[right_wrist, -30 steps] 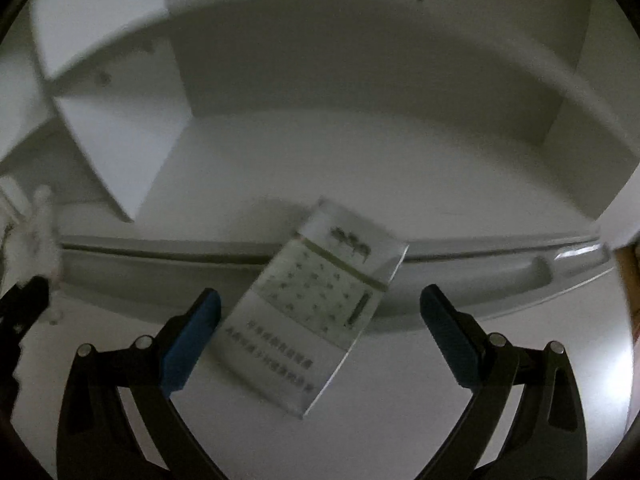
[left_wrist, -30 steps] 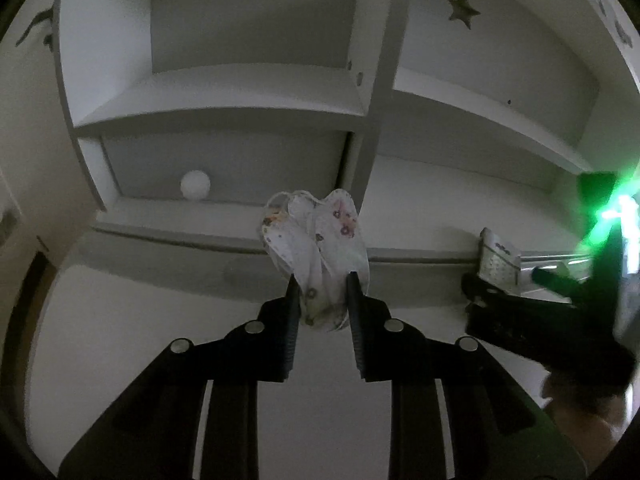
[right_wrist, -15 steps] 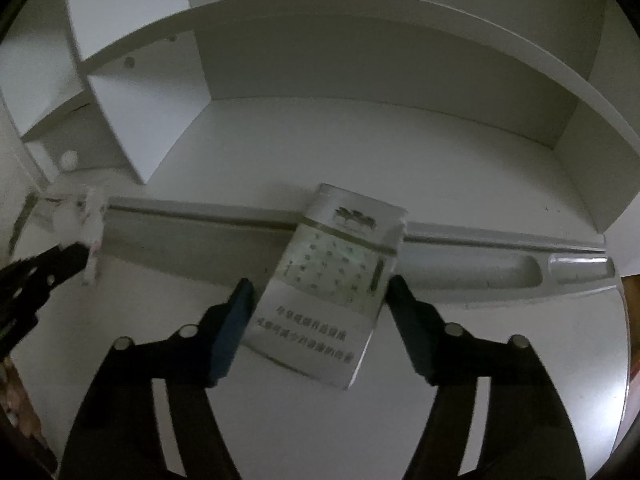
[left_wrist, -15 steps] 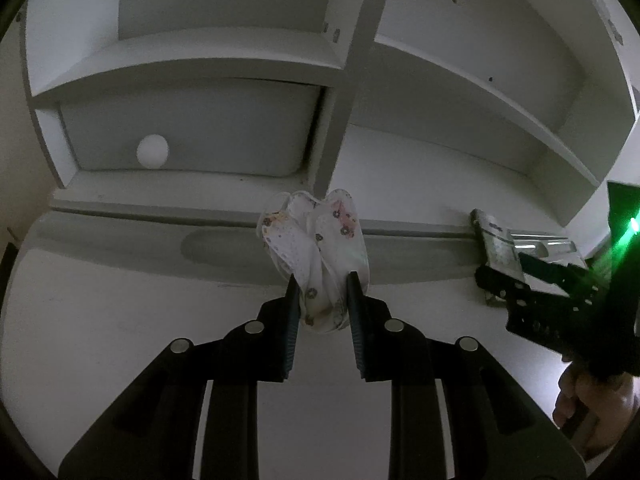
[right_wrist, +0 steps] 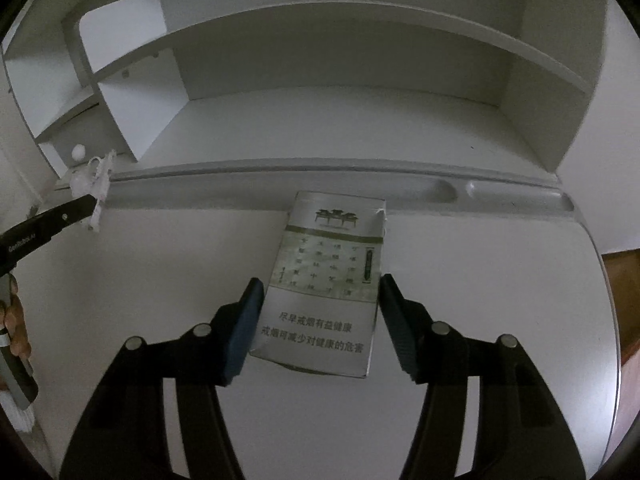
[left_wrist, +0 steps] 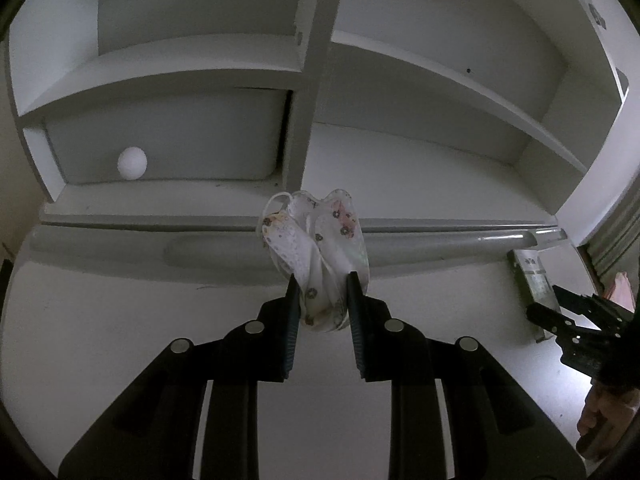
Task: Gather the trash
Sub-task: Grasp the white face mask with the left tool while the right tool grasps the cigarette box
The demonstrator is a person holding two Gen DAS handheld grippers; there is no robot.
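My left gripper [left_wrist: 320, 284] is shut on a crumpled white face mask [left_wrist: 316, 248] with small printed figures, held above the white desk [left_wrist: 120, 340]. The mask also shows in the right wrist view [right_wrist: 94, 190], at the tip of the left gripper. My right gripper [right_wrist: 320, 290] is shut on a pale green cigarette pack [right_wrist: 326, 284], its blue pads on both long sides. The pack stands tilted over the desk [right_wrist: 160, 280]. In the left wrist view the pack [left_wrist: 530, 276] and the right gripper [left_wrist: 560, 312] are at the far right.
White shelving [left_wrist: 316, 100] rises behind the desk, with a grooved pen tray [right_wrist: 460, 194] along its foot. A small white ball [left_wrist: 132, 163] sits in the lower left cubby. The desk's right edge [right_wrist: 600, 280] borders a wooden floor.
My right gripper closed from wide open onto the cigarette pack and drew it back from the pen tray. My left gripper kept hold of the mask and shifted left of the right one.
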